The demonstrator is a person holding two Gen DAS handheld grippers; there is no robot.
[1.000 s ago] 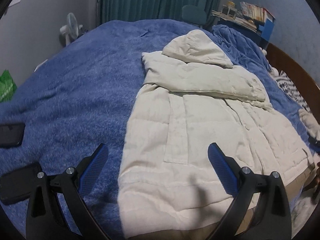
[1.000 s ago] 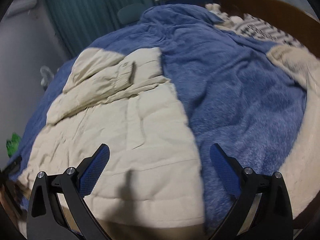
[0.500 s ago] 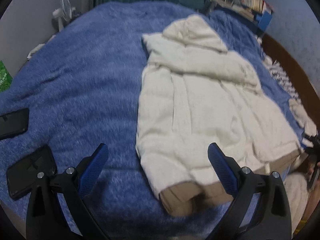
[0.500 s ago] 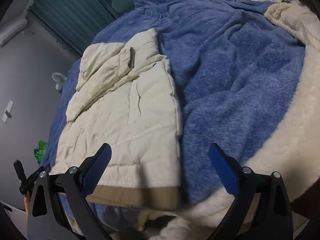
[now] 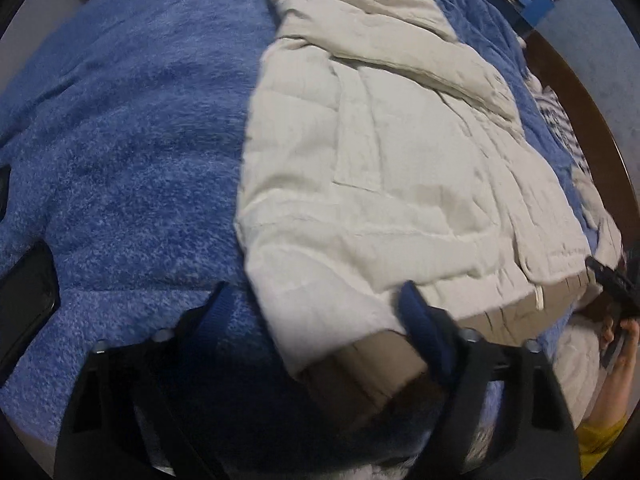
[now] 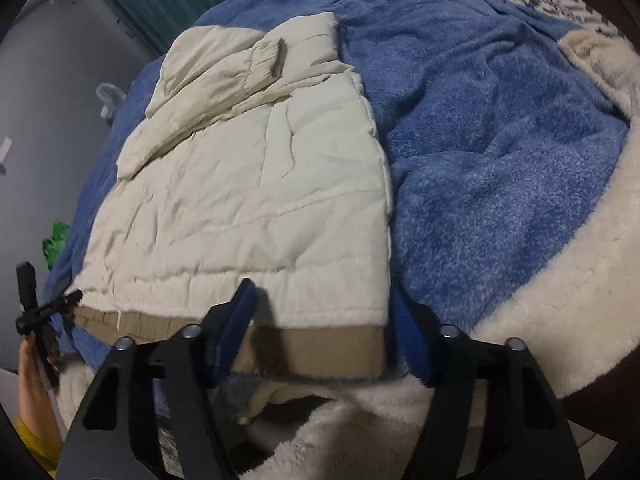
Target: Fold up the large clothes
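While both pairs of tongs are closing, each has a corner of the jacket's tan hem between its jaws, though the pads do not look pressed onto the cloth yet. The cream quilted jacket [image 5: 384,184] lies flat on the blue blanket [image 5: 128,128] of the bed, its hem along the near edge of the bed and its hood toward the far edge, with the sleeves already laid across the chest. The left tongs [image 5: 316,320] straddle the hem's corner nearest the bed's left side; the right tongs [image 6: 320,320] straddle the opposite corner of the tan hem band [image 6: 312,348], just beside a white fluffy throw [image 6: 560,288] at the near right corner of the bed. A dark phone [image 5: 24,304] rests on the blanket near the left edge.

The step in hand looks like pinching the hem at both corners, ready for the bottom-to-top fold. Next, I judge, both grips must close firmly through the padded layers, then lift together and carry the hem evenly toward the hood, keeping the edge taut so the bulky filling does not sag or bunch
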